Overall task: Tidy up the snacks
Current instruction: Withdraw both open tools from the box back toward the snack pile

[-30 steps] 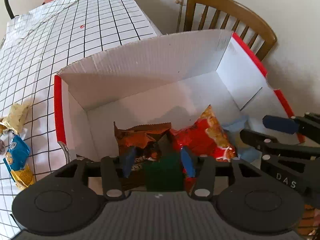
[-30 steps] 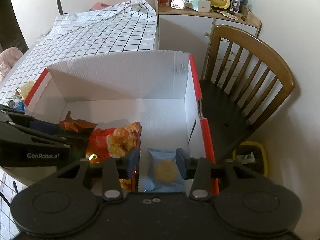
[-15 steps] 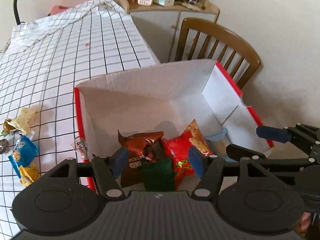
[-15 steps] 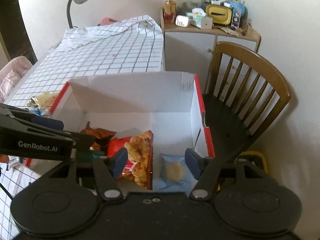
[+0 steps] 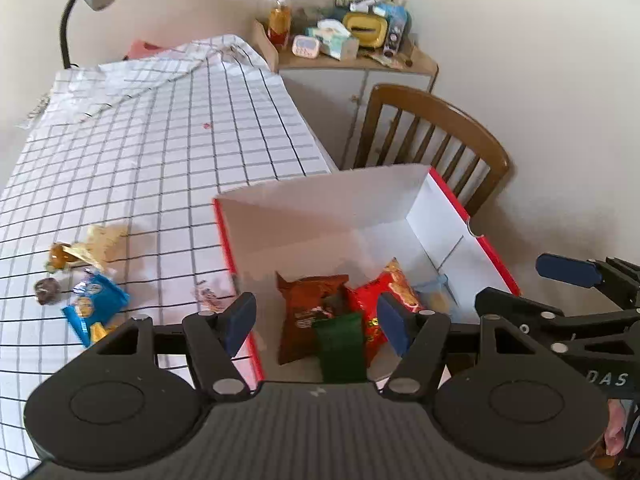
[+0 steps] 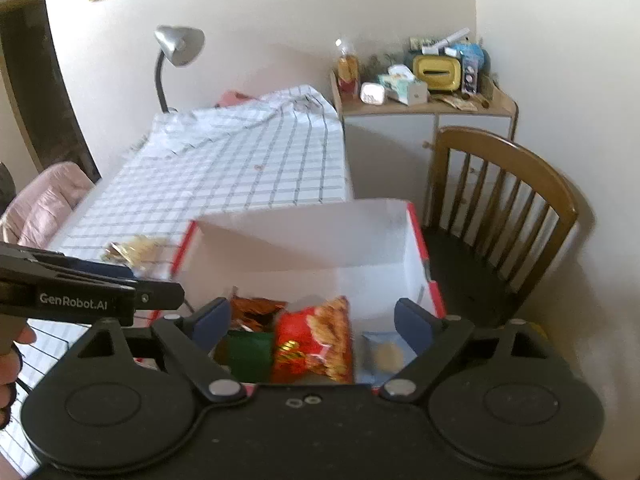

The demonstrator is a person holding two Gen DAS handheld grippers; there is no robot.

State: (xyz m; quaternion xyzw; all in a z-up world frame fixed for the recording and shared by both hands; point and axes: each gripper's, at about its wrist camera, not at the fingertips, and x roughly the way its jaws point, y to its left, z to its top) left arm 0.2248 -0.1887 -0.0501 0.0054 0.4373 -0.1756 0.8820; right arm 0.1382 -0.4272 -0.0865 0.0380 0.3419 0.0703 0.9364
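so we've got both grippers up over the white cardboard box (image 5: 320,216) with the red edges, which sits at the near end of the checked tablecloth (image 5: 160,152). left gripper (image 5: 316,318) is spread fairly wide with nothing between its pads, its jaws widened a bit a moment back. right gripper (image 6: 312,320) has just been opening up too and is now really wide, also gripping nothing. inside the box, along the near wall, we see 4 snacks: a brown bag (image 5: 306,312) on the left side of the box, a dark green packet (image 5: 340,344) leaning in front of it, a red chip bag (image 5: 384,292) standing next to those, and a pale blue packet (image 6: 384,354) with a round biscuit showing, lying flat toward the box's right wall. left of the box, out on the cloth, more snacks are loose: a blue packet (image 5: 94,304), a yellowish wrapper (image 5: 100,240), a small dark round one (image 5: 47,290), and a little wrapper (image 5: 208,296) just beside the box's left wall. behind the box on the right there's a wooden chair (image 5: 432,136).
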